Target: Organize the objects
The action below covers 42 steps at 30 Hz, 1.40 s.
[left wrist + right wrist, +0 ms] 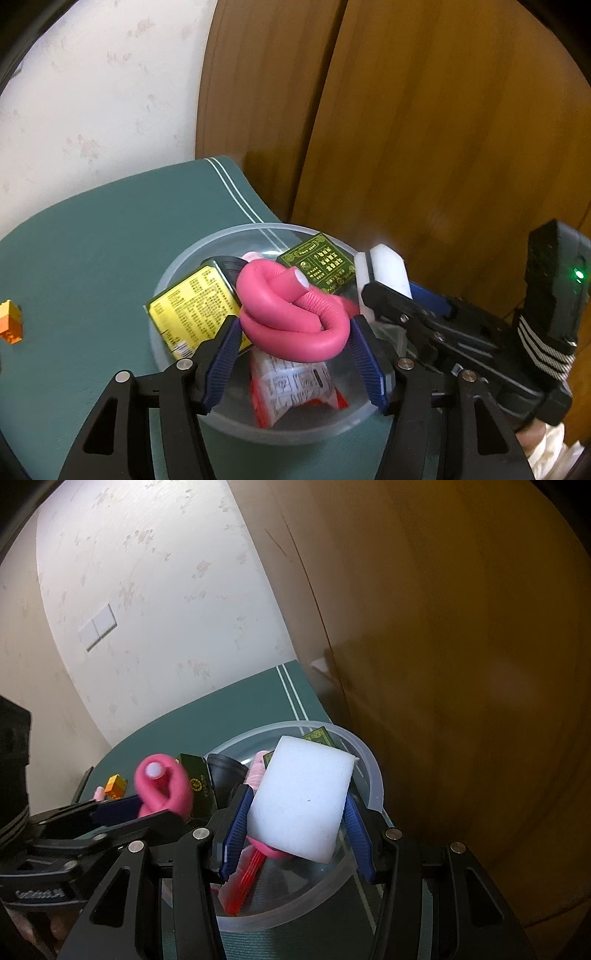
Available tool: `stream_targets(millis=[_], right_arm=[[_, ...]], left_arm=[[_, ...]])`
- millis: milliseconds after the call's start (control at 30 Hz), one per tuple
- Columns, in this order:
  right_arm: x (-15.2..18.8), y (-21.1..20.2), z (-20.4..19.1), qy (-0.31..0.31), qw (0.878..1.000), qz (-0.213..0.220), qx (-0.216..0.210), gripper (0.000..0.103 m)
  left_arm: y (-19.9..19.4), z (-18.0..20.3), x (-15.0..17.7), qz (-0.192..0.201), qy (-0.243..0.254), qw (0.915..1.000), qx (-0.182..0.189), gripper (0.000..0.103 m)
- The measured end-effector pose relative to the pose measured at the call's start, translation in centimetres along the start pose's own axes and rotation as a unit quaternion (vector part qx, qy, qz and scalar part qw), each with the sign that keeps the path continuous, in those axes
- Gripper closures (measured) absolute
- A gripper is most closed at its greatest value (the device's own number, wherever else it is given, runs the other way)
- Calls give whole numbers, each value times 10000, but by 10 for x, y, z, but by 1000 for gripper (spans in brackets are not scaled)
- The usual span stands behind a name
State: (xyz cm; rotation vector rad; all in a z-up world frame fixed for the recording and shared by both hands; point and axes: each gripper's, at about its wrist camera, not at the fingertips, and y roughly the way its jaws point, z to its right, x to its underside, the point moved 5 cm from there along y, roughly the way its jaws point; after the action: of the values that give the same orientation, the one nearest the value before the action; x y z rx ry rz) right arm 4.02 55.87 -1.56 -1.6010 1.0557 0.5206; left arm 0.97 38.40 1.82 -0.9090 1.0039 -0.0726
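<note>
A clear plastic bowl (314,428) sits on a green mat (92,258). In it lie a yellow-labelled box (192,310), a dark green box (319,266) and a red and white packet (291,387). My left gripper (294,322) is shut on a knotted pink foam tube (291,314), its blue pads touching both sides, just above the bowl. My right gripper (297,799) is shut on a white sponge block (299,797) over the bowl's right side (373,775). That sponge (384,269) also shows at the bowl's far right rim. The pink tube (162,786) hangs to the sponge's left.
An orange toy brick (11,321) lies on the mat far left of the bowl. A brown wooden door (443,129) rises right behind the bowl, and a pale patterned wall (92,92) stands to the left. A person's hand (543,439) holds the right gripper.
</note>
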Motion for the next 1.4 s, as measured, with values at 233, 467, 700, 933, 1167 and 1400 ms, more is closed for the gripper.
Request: stream_targets(millis=[233,467,700,933,1167,1400], right_arm=[[-2,1,4,113,9999,-3,-56,52],[-6,1,2,28,10000,42,7,52],[-21,9,-14,-237,9997,77,27,52],[-29,28,-25,-446,9989,-13,164,52],[-25,43,-31,-499,9985,-193,85,36],[-23,36,-31,-356,9993,-98,68,36]], left_arm=[[-2,-6,-1,139,-130,9998,24,17],[-15,-13,1,235,-128,9996,-97,11],[-31,-24,13,354,-48,9980,-521,3],[-43,-41,25,420,-95,9965,-710,1],[-45,-57,33,385,-194,9953,-871,1],[-52,-71,39,265,-384,9934,-1047,1]])
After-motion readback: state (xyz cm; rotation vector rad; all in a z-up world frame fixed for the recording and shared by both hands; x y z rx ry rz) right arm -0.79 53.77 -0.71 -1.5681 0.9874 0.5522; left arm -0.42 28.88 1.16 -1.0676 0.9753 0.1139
